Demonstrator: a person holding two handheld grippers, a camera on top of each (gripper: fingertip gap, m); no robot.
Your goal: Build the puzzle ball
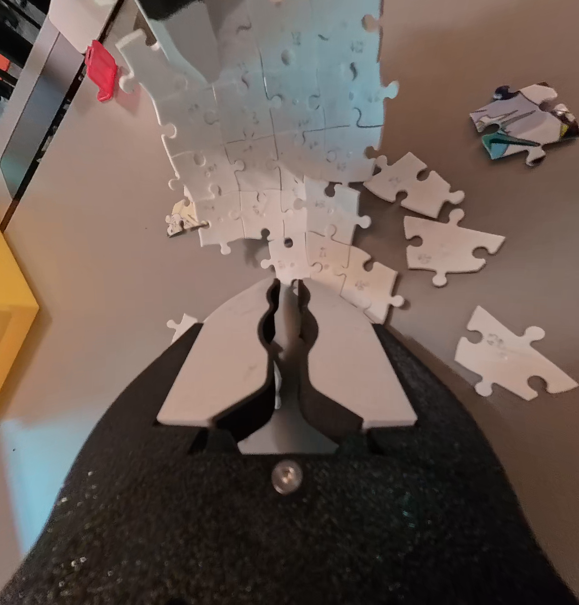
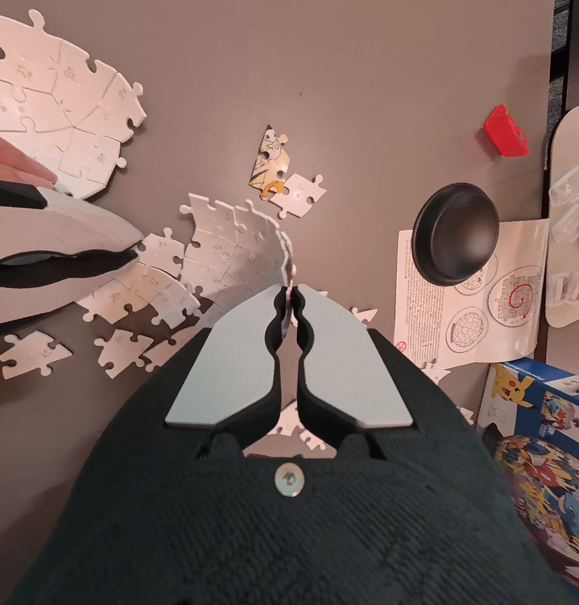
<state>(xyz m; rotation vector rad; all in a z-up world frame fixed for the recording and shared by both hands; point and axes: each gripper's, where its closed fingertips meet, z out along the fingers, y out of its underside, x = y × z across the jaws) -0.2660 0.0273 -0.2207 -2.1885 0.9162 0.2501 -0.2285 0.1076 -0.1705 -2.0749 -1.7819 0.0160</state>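
Note:
A curved, partly built shell of white-backed puzzle pieces (image 1: 248, 163) is held between both grippers above the grey table (image 1: 85, 196). My left gripper (image 1: 288, 282) is shut on the shell's near edge. My right gripper (image 2: 289, 288) is shut on the shell's (image 2: 229, 248) opposite rim, which stands on edge between its fingers. In the right wrist view the left gripper (image 2: 136, 250) comes in from the left, with a hand behind it. In the left wrist view the right gripper (image 1: 190, 36) shows at the top, partly cut off.
Loose white pieces (image 1: 445, 252) (image 2: 124, 350) lie around the shell. Colour-printed pieces (image 1: 526, 121) (image 2: 268, 160) lie farther off. A second flat section (image 2: 52, 98) lies at the far left. A black dome stand (image 2: 458, 235), instruction sheet (image 2: 419, 294), puzzle box (image 2: 543, 425), red clip (image 2: 505, 136) and yellow box (image 1: 3, 311) stand at the edges. Some 10 cm of space lies between my two pairs of fingers.

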